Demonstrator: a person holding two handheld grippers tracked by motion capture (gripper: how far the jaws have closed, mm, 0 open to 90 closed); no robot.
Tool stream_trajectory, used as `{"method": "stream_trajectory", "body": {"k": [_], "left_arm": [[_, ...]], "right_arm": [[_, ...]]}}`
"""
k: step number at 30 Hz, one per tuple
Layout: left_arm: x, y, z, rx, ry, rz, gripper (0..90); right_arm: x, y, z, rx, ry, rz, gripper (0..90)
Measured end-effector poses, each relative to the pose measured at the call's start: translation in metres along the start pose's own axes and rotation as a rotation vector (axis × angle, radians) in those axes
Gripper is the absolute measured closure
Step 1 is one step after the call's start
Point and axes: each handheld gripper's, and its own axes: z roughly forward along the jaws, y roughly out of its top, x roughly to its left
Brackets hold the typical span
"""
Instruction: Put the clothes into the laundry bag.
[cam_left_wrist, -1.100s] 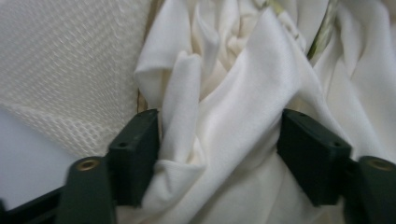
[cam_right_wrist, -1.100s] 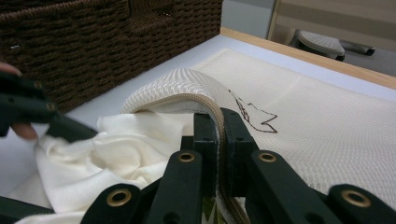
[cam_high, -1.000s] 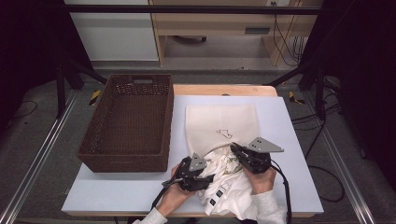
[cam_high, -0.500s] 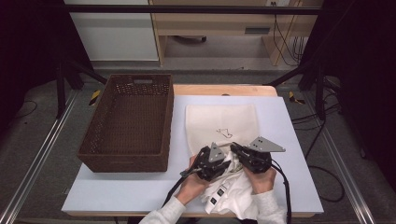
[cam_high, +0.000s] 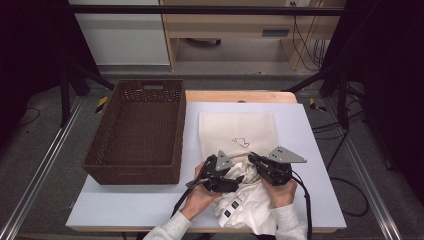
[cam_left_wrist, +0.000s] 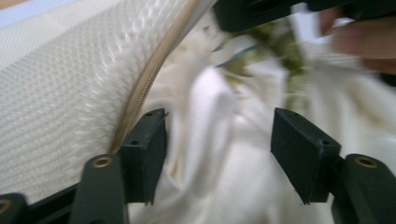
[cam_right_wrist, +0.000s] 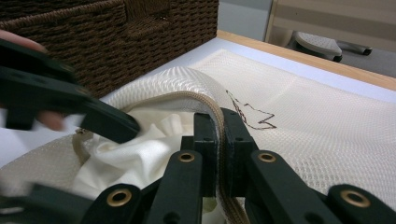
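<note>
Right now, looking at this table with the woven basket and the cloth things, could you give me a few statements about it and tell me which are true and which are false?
1. The right gripper is clamped on the zippered rim of the cream mesh laundry bag. True.
2. The left gripper is clamped shut on the white garment. False: its jaws have just been opening and stand apart, with the garment between them.
3. The dark brown woven basket already holds the white garment. False: the garment lies at the bag's mouth, partly on the white table.
4. The basket sits left of the mesh bag in the high view. True.
</note>
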Motion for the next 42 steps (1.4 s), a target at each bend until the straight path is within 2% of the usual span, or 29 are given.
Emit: {"method": "stream_trajectory", "body": {"k": [2,3,6,11,13,14,15,17,19,20,23,25,28,30,31,32,33,34,38,40,42], "left_arm": [[-0.006,-0.001,-0.013,-0.027,0.005,0.023,31.3],[-0.009,-0.001,-0.018,-0.026,-0.001,0.022,29.9],[-0.020,-0.008,-0.020,0.010,-0.027,0.031,25.6],[-0.034,-0.026,-0.001,0.081,-0.074,0.042,20.4],[-0.036,-0.032,0.014,0.126,-0.054,0.048,21.5],[-0.037,-0.035,0.021,0.146,-0.038,0.062,24.7],[-0.036,-0.036,0.025,0.141,-0.046,0.045,29.8],[-0.033,-0.036,0.026,0.136,-0.051,0.021,52.4],[-0.031,-0.033,0.022,0.116,-0.063,0.010,69.5],[-0.031,-0.031,0.018,0.107,-0.062,0.013,73.4],[-0.033,-0.020,0.007,0.056,-0.045,0.045,77.2],[-0.031,-0.009,0.002,0.020,-0.036,0.043,78.0],[-0.026,0.005,0.003,0.010,-0.018,0.039,78.2],[-0.022,0.010,0.011,0.020,0.033,0.066,77.9],[-0.018,0.010,0.016,0.028,0.074,0.078,77.0],[-0.013,0.010,0.024,0.038,0.102,0.073,74.8],[-0.006,0.008,0.031,0.052,0.115,0.049,73.1],[-0.001,0.006,0.037,0.051,0.123,0.028,71.3],[0.008,0.000,0.050,0.038,0.164,0.064,62.1],[0.009,-0.001,0.051,0.032,0.160,0.056,60.6],[0.008,-0.001,0.047,0.031,0.158,0.030,56.4]], "right_arm": [[0.000,0.000,0.000,0.000,-0.002,0.003,86.4],[-0.001,0.000,-0.001,-0.001,-0.003,0.004,86.4],[-0.001,0.000,-0.001,0.001,-0.005,0.002,86.4],[-0.001,0.000,0.000,0.003,-0.005,0.003,86.4],[0.000,0.000,0.000,0.004,-0.005,0.004,86.4],[0.000,0.000,0.000,0.005,-0.003,0.005,86.3],[0.000,0.000,0.000,0.004,-0.002,0.004,86.3],[0.000,0.000,0.000,0.008,-0.007,0.000,86.4],[-0.001,0.000,0.000,0.008,-0.006,0.001,86.4],[-0.001,0.000,0.000,0.008,-0.006,0.002,86.4],[-0.001,0.000,0.000,0.007,-0.005,0.004,86.4],[-0.001,0.000,-0.001,0.002,-0.005,0.005,86.4],[0.000,0.002,-0.003,-0.004,-0.005,0.006,86.4],[-0.001,0.002,-0.004,-0.010,-0.007,0.008,86.4],[-0.001,0.003,-0.005,-0.013,-0.009,0.010,86.5],[-0.002,0.003,-0.006,-0.015,-0.007,0.010,86.4],[-0.002,0.003,-0.007,-0.017,-0.007,0.011,86.4],[-0.002,0.003,-0.007,-0.019,-0.006,0.010,86.4],[0.001,0.002,-0.003,-0.003,-0.001,0.001,86.4],[0.001,0.002,-0.002,0.001,-0.003,0.003,86.4],[0.001,0.001,-0.001,0.005,-0.001,0.000,86.4]]}}
